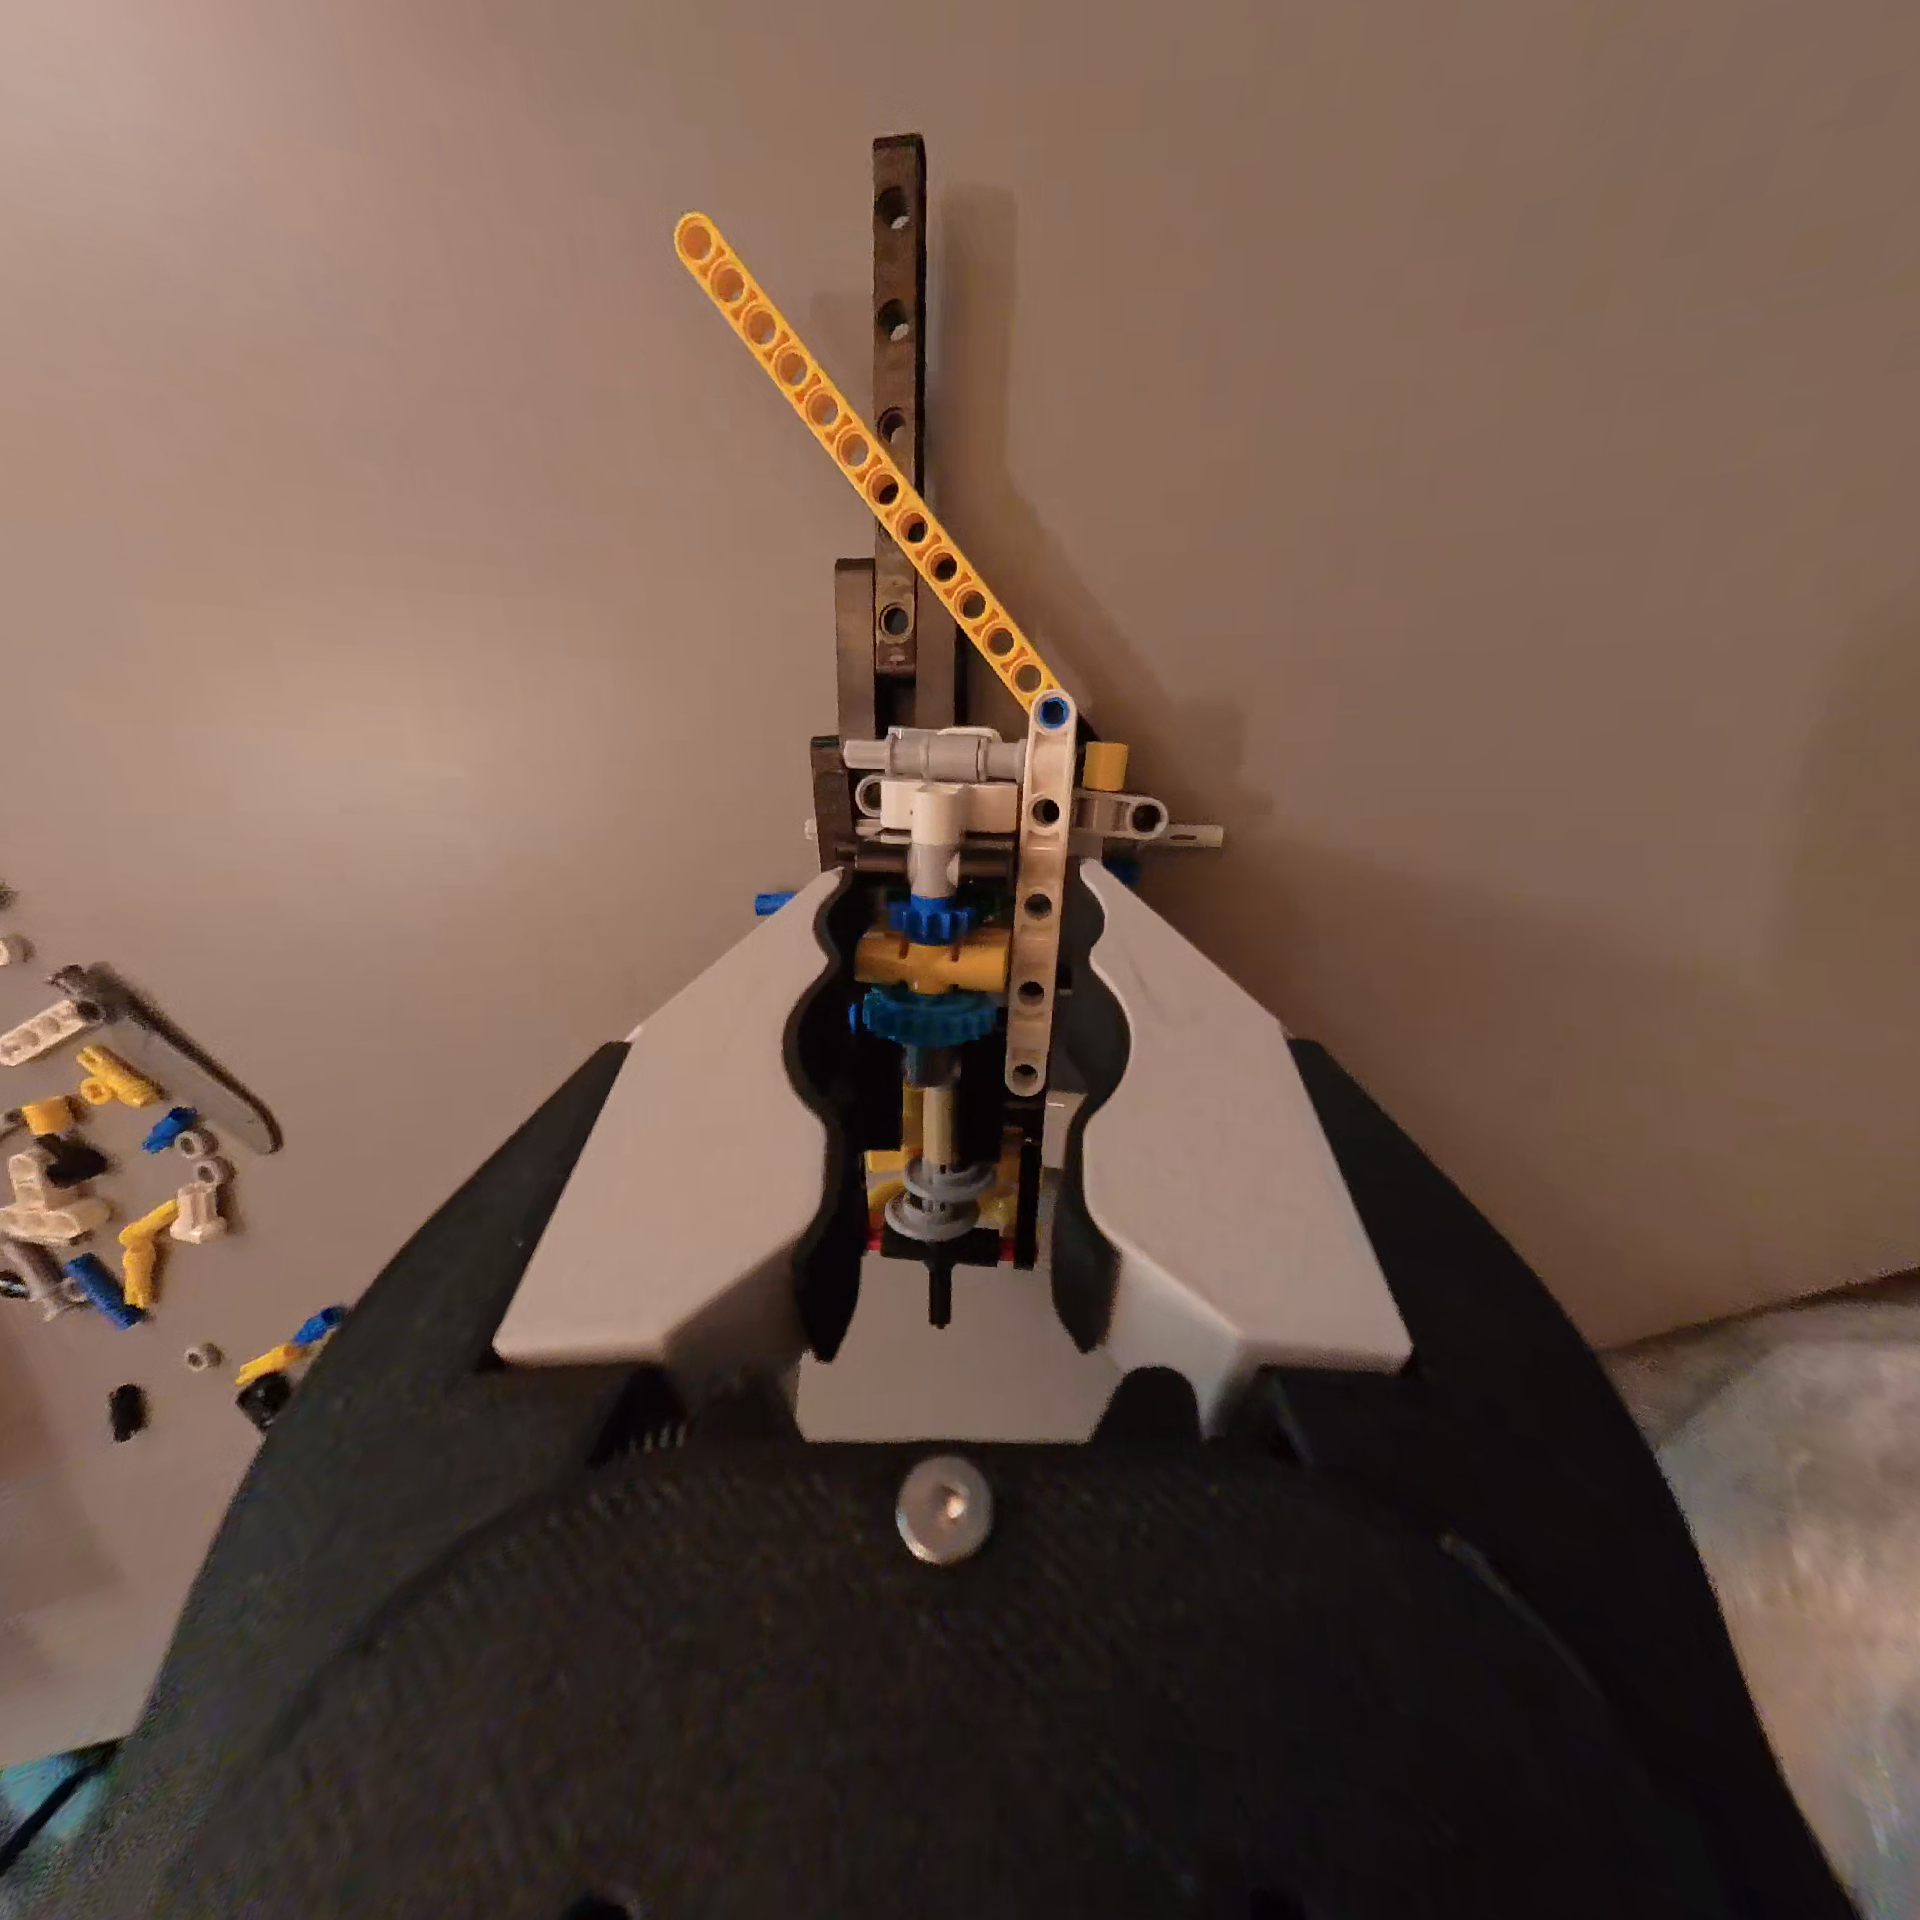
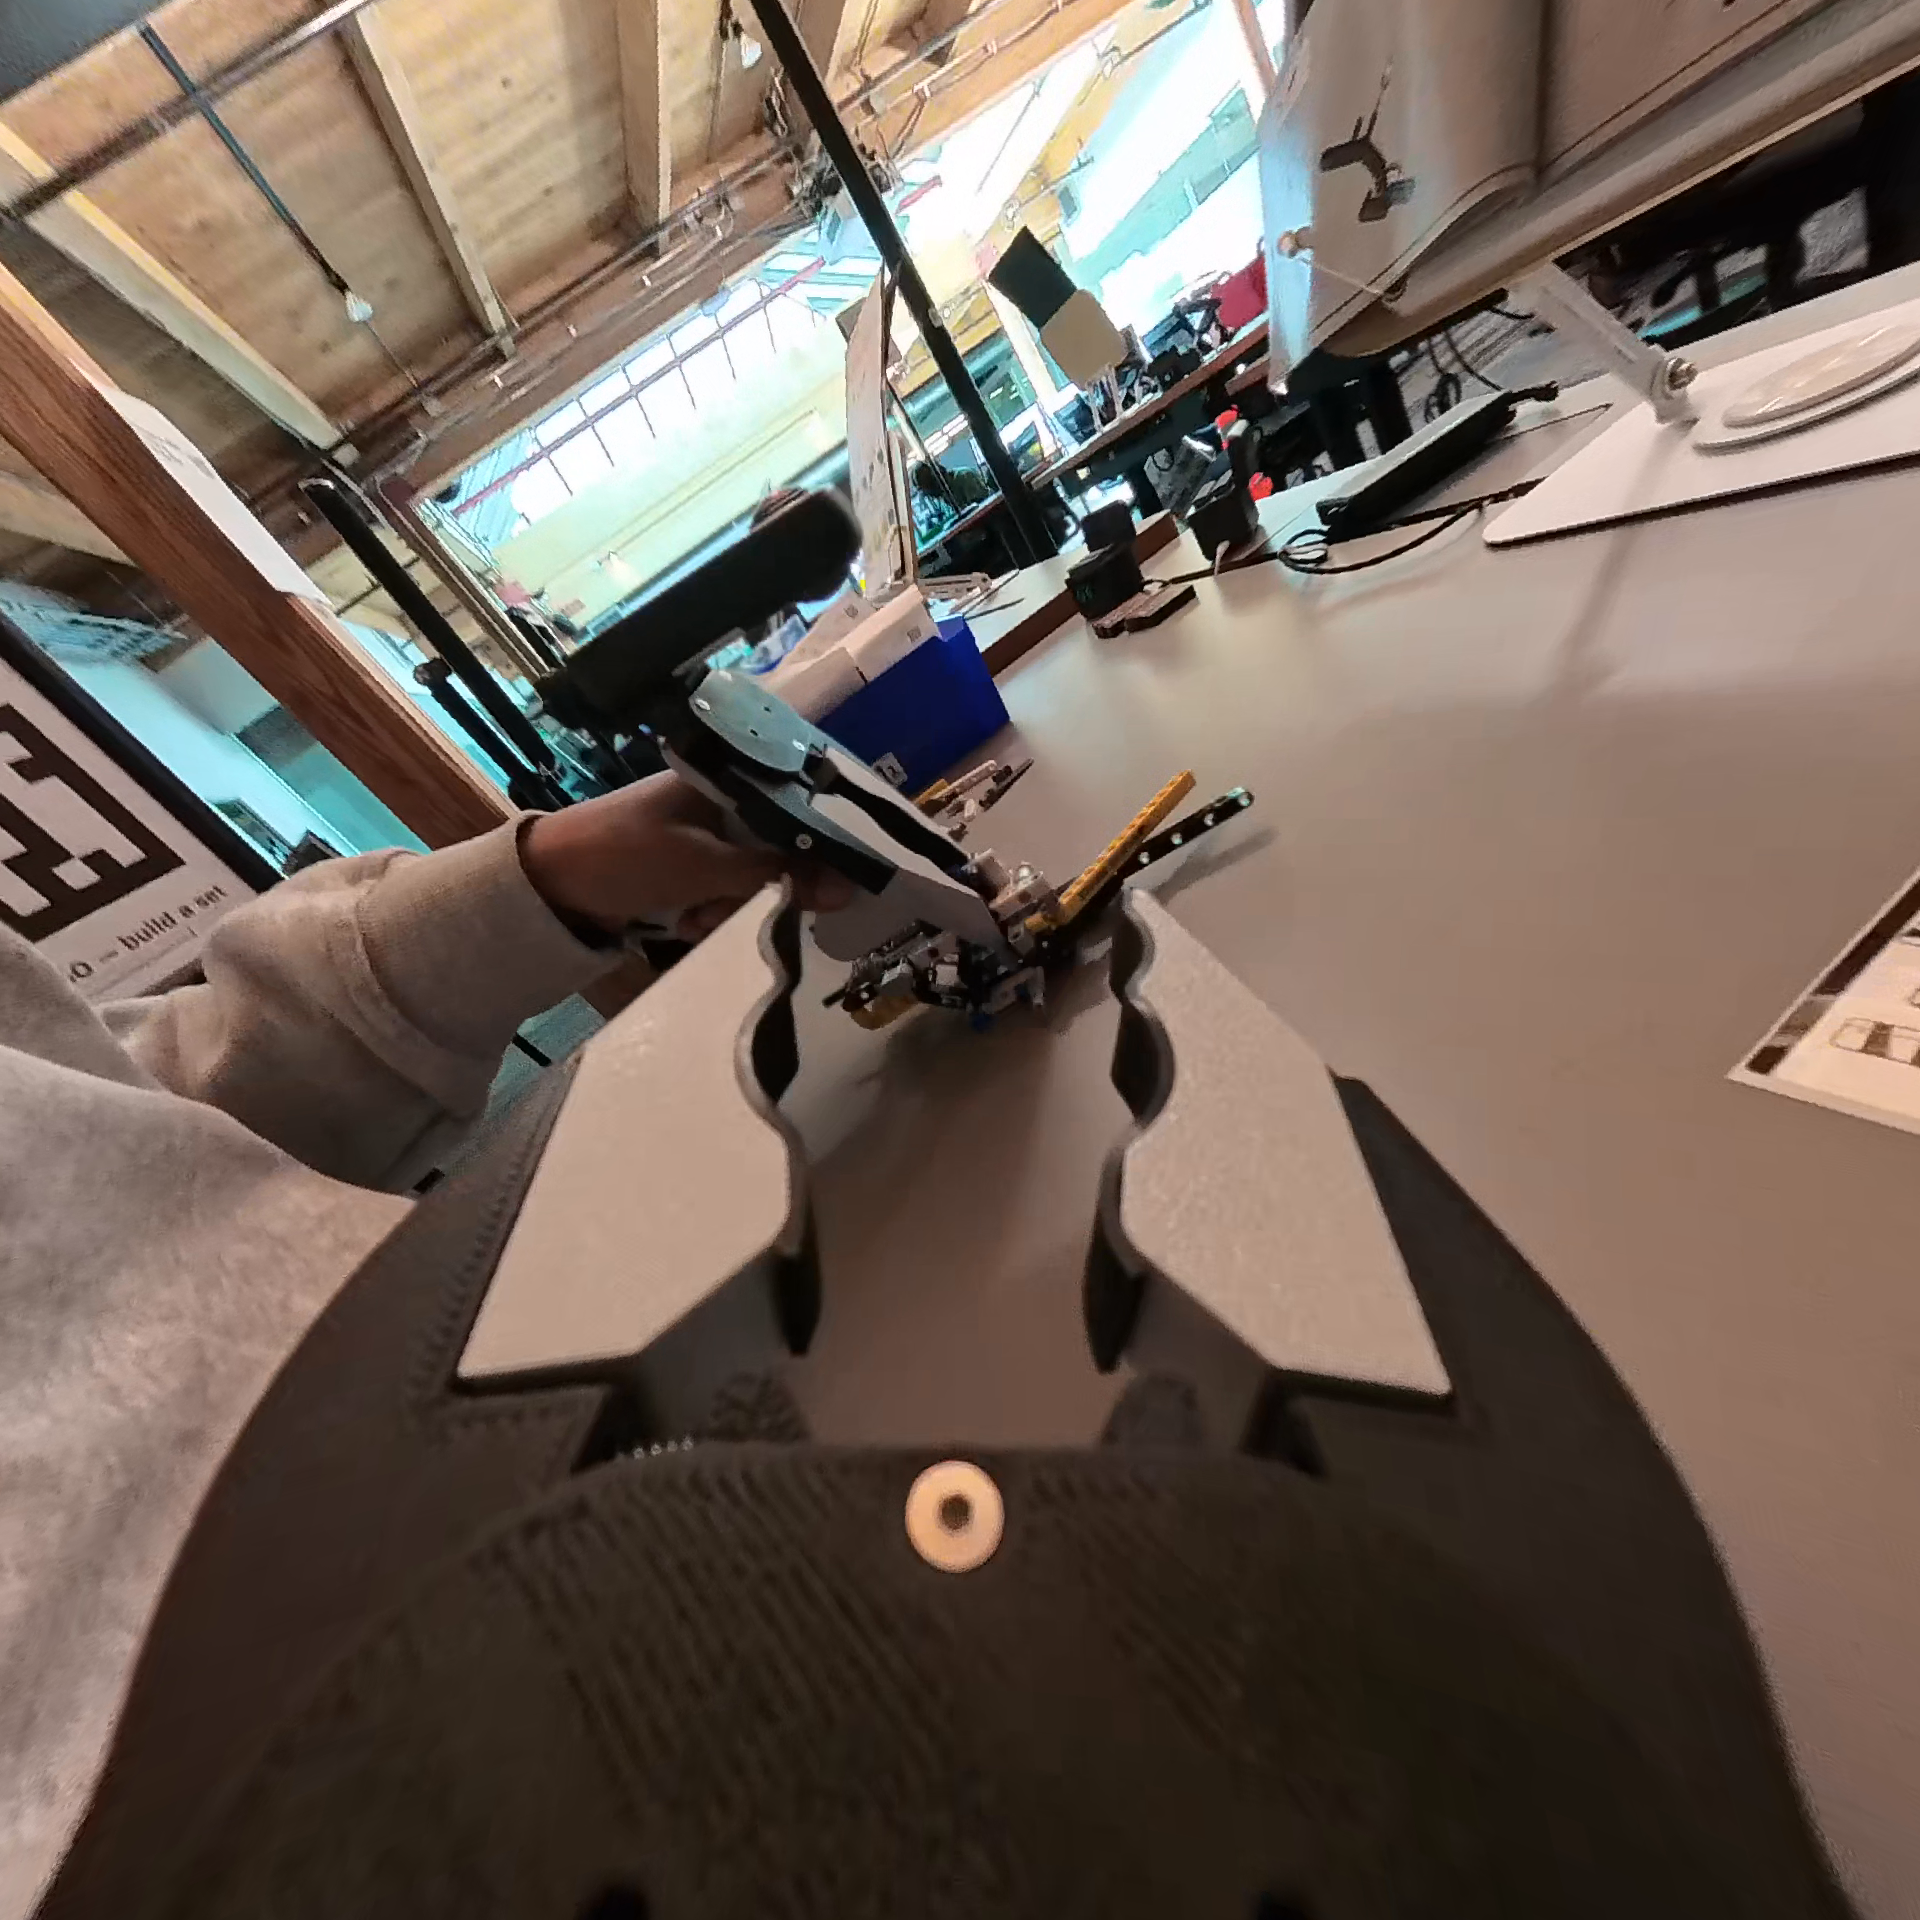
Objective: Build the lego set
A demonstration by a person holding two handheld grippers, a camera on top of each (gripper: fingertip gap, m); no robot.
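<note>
The left gripper (image 1: 951, 904) was clenched on the lego model (image 1: 940, 997), whose geared body sat between its two grey fingers (image 1: 686, 1122) on the grey table (image 1: 364, 520). A yellow beam (image 1: 862, 457) and a black beam (image 1: 896, 405) projected forward beyond the fingertips. Loose lego parts (image 1: 104, 1174) lay well to the left. The right gripper (image 2: 951, 935) stood released, jaws apart and empty, with the model just beyond its tips. A printed sheet (image 2: 1860, 1029) lay to the right.
</note>
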